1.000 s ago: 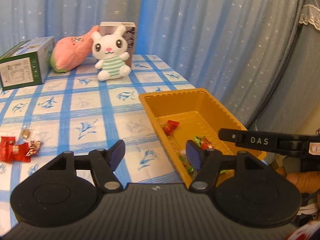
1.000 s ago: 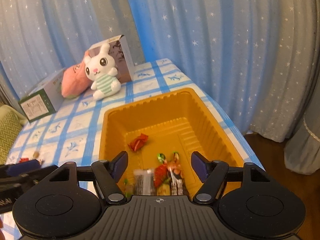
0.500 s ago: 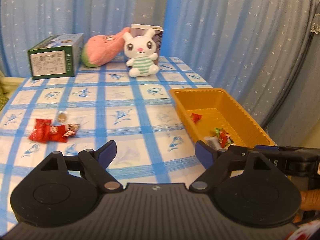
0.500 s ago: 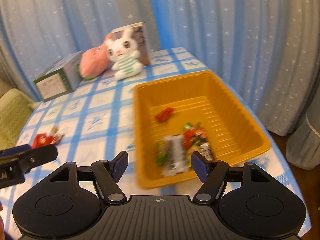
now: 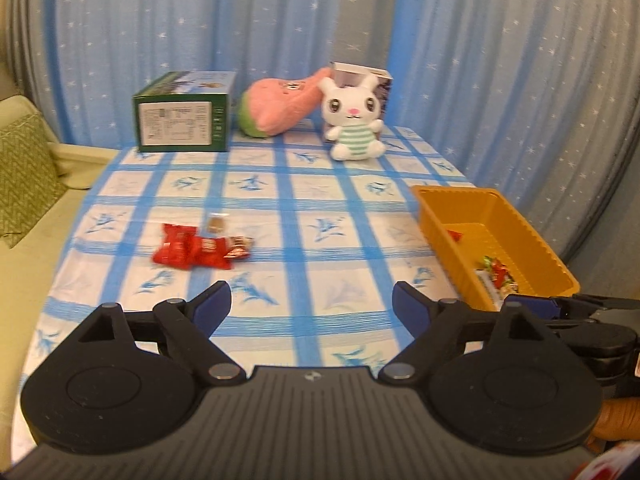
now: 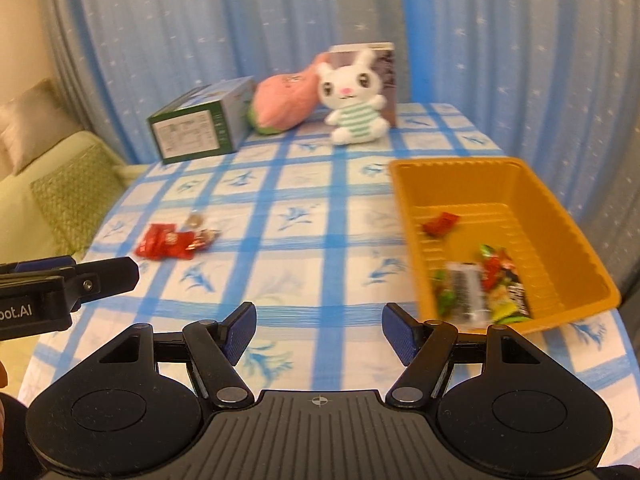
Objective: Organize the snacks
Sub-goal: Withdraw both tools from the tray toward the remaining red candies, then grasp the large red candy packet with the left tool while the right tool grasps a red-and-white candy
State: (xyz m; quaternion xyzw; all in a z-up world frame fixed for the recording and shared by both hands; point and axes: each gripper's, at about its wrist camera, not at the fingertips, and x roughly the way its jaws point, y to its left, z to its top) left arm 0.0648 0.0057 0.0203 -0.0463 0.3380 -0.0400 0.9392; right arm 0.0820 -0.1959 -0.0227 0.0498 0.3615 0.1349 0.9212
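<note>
**Orange tray part-filled; loose snacks remain on cloth**

Orange plastic tray [image 6: 472, 168] sits at the right edge of the table [image 5: 304, 216], on a blue-and-white checked cloth. Inside it lie several wrapped snacks: one red piece [image 6: 440, 223] apart toward the far end, and a cluster of green, red and silver wrappers [image 6: 478, 284] at the near end.

A second group of snacks lies loose on the cloth, well apart from the tray, toward the left side: two red packets [image 5: 190, 249] touching each other, a small dark-and-red wrapped sweet [image 5: 239, 246] just beside them, and a small brown piece in clear wrap [image 5: 216, 223] just behind.

Left gripper [image 5: 310, 306] is over the near part of the table. Its jaws have just been opening and now stand wide apart, with nothing between them. Right gripper [image 6: 318, 328] is beside it, near the tray's near left corner; its jaws stand parted and empty. Each gripper's fingers appear at the edge of the other's view.

At the far end of the table: a green box [image 5: 184, 112], a pink plush [image 5: 276, 104] and a white rabbit plush [image 5: 354, 120] against a small carton [image 5: 360, 74]. Blue starred curtain [image 5: 280, 20] behind. Both views are slightly blurred.
</note>
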